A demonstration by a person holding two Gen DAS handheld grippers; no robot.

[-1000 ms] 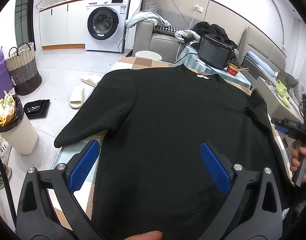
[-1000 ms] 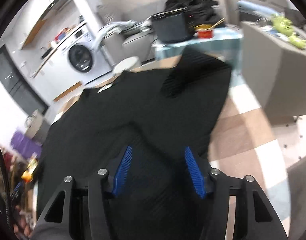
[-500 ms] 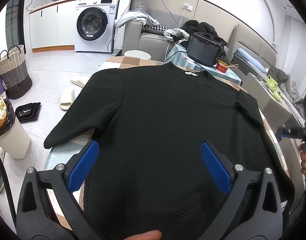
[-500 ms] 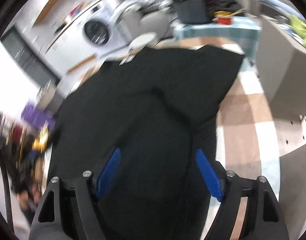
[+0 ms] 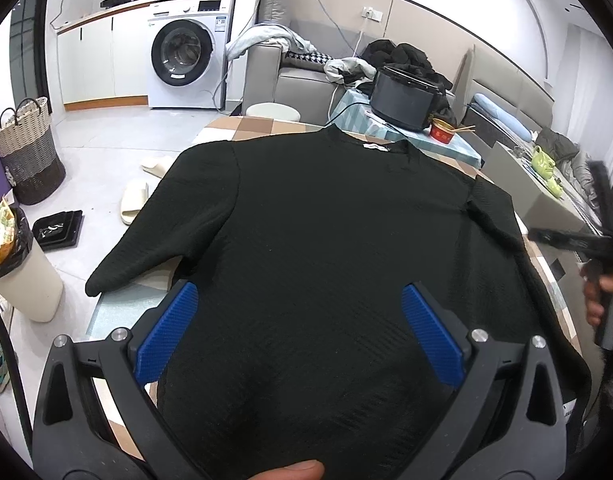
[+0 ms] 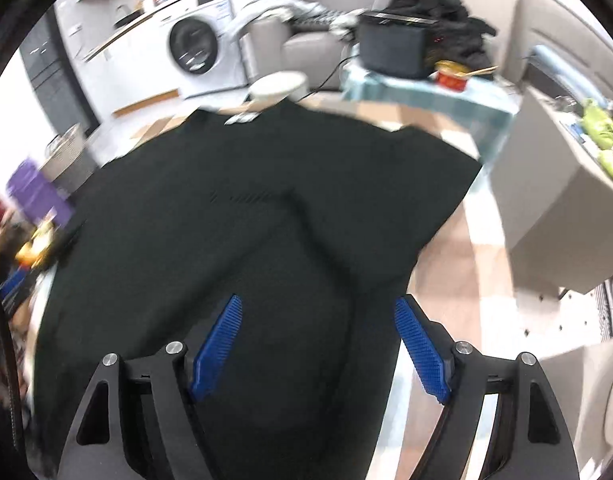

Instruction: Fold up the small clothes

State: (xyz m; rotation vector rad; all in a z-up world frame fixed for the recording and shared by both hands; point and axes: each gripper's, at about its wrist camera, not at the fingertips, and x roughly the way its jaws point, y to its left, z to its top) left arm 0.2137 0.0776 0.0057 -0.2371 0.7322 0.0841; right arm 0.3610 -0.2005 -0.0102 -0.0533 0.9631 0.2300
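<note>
**Both grippers wide over black sweater**

Left gripper (image 5: 300, 336) held over the lower body of a black sweater (image 5: 326, 240), blue pads (image 5: 168, 332) spread wide, nothing pinched between them. Right gripper (image 6: 318, 344) likewise parted over the garment's right side, jaws just opened further, cloth beneath them but not clamped. Seen from the left wrist camera at the far right edge: a hand (image 5: 604, 300) around the right gripper's dark handle. Sweater spread flat, neck away from the cameras, on a checked table (image 5: 258, 126); one sleeve (image 5: 146, 248) draped over the table's left edge, the other sleeve (image 6: 406, 200) folded in across the body. Beyond the collar, a dark cooker (image 5: 406, 98) and a red bowl (image 5: 442, 132) on a pale blue cloth. Farther back, a washing machine (image 5: 186, 64), a grey sofa (image 5: 298, 80) and a woven basket (image 5: 30, 152) on the floor.
</note>
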